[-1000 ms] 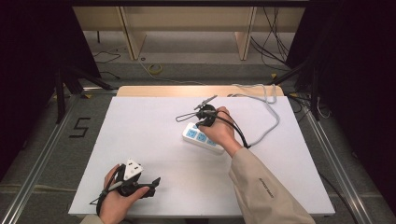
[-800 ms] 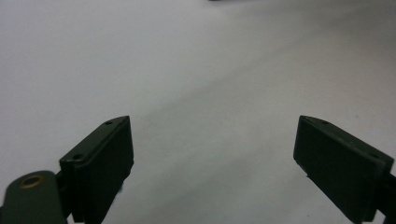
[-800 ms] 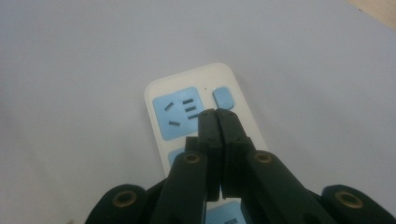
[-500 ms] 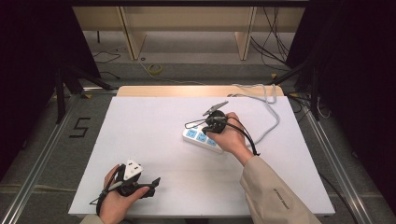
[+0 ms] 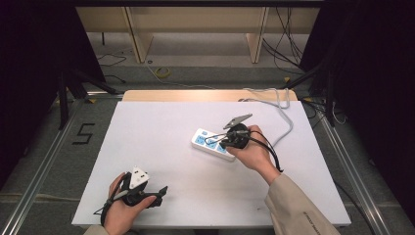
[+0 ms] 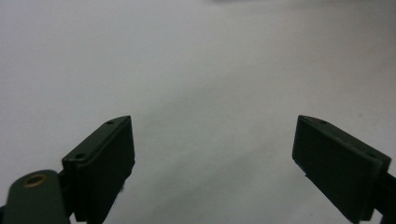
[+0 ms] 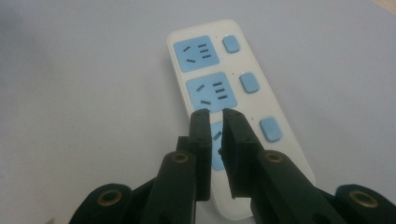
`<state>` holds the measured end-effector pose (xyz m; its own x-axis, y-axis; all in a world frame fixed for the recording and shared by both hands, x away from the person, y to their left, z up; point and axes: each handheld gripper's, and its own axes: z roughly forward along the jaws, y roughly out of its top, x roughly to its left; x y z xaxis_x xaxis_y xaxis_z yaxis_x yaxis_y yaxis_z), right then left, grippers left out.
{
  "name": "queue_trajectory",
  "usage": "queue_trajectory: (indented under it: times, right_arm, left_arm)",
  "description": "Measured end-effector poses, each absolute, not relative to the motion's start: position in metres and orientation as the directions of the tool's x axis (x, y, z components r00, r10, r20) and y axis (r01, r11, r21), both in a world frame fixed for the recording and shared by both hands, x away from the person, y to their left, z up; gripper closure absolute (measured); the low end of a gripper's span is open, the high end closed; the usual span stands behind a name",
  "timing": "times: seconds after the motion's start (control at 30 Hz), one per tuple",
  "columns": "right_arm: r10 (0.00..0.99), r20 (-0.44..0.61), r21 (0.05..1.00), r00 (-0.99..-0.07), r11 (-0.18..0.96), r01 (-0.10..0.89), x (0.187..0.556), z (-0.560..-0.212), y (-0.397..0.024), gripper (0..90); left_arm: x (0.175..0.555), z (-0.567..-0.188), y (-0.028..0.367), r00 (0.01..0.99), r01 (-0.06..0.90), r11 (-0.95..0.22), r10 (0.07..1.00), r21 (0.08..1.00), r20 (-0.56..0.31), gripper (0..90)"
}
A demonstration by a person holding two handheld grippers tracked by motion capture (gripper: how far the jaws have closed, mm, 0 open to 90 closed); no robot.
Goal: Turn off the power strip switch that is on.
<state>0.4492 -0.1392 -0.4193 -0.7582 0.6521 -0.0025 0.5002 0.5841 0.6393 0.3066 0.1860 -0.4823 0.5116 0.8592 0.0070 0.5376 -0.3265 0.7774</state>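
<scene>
A white power strip (image 5: 202, 139) with blue sockets and blue switches lies right of the table's middle, and it also appears in the right gripper view (image 7: 205, 88). My right gripper (image 5: 216, 142) hovers over the strip's near end. In its own view the right gripper (image 7: 215, 114) has its jaws almost together above the third socket, with nothing between them. My left gripper (image 5: 161, 192) rests at the table's front left, held in a hand. In the left gripper view my left gripper (image 6: 212, 123) stands wide open over bare white tabletop.
The strip's white cable (image 5: 285, 115) loops toward the table's back right corner and off the far edge. The white table (image 5: 161, 122) has a wooden strip along its back edge. Metal rails and a floor mark "5" (image 5: 83, 133) flank the table.
My right hand has drawn back to the right and nearer along the power strip. The left hand and its gripper have not moved.
</scene>
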Motion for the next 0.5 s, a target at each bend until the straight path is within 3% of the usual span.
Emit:
queue_trajectory:
  times: [0.5]
  right_arm:
    - [0.666,-0.008,0.654,-0.746,0.568,0.500,0.420,-0.432,-0.174,75.8]
  left_arm:
    - [0.307,-0.483,0.187,0.510,0.540,-0.325,0.860,0.776,0.005,12.8]
